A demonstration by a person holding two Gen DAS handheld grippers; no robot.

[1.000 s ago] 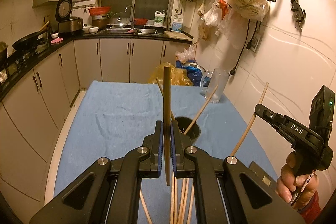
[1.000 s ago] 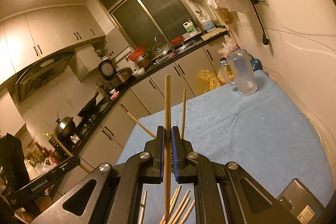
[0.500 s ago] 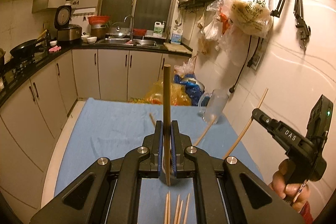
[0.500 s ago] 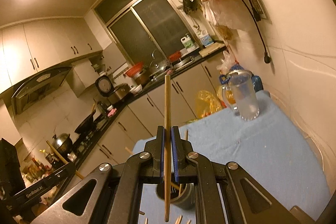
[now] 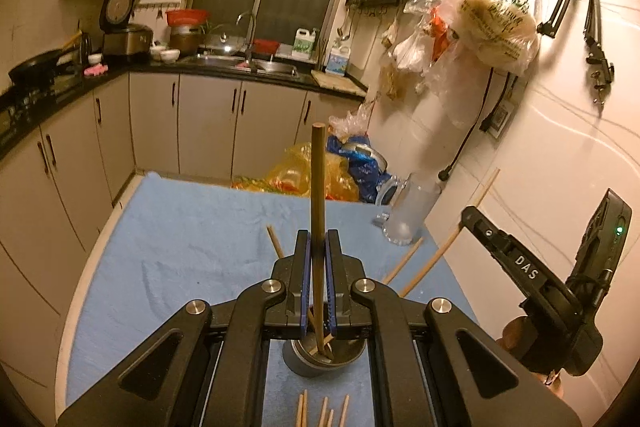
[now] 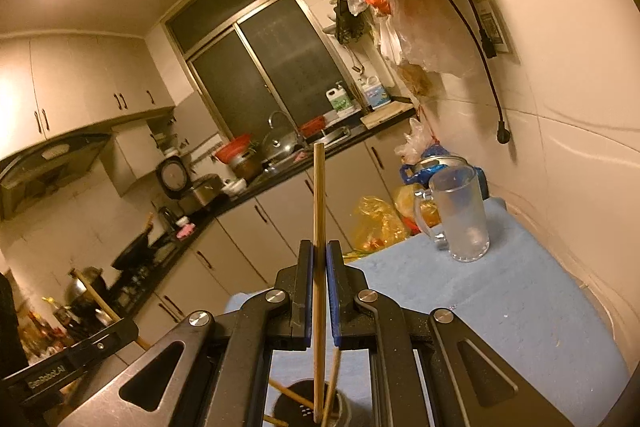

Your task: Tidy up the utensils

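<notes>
My left gripper (image 5: 317,247) is shut on a dark wooden chopstick (image 5: 318,187) held upright, its lower tip inside the grey metal utensil holder (image 5: 324,361) below the jaws. My right gripper (image 6: 317,259) is shut on a lighter chopstick (image 6: 319,211), also upright, its tip in the same holder (image 6: 308,407). Other chopsticks lean out of the holder (image 5: 404,261). Several loose chopsticks (image 5: 324,411) lie on the blue cloth in front of it. The right gripper also shows at the right of the left wrist view (image 5: 540,279).
The blue cloth (image 5: 180,239) covers the table. A clear glass mug (image 6: 460,215) stands at the far right corner by the wall. Plastic bags (image 5: 304,171) sit beyond the far edge. Kitchen counters and cabinets (image 5: 200,115) run along the left and back.
Both grippers have tilted up and moved over the holder. Both chopstick tips have gone down into the holder, which now sits under the jaws.
</notes>
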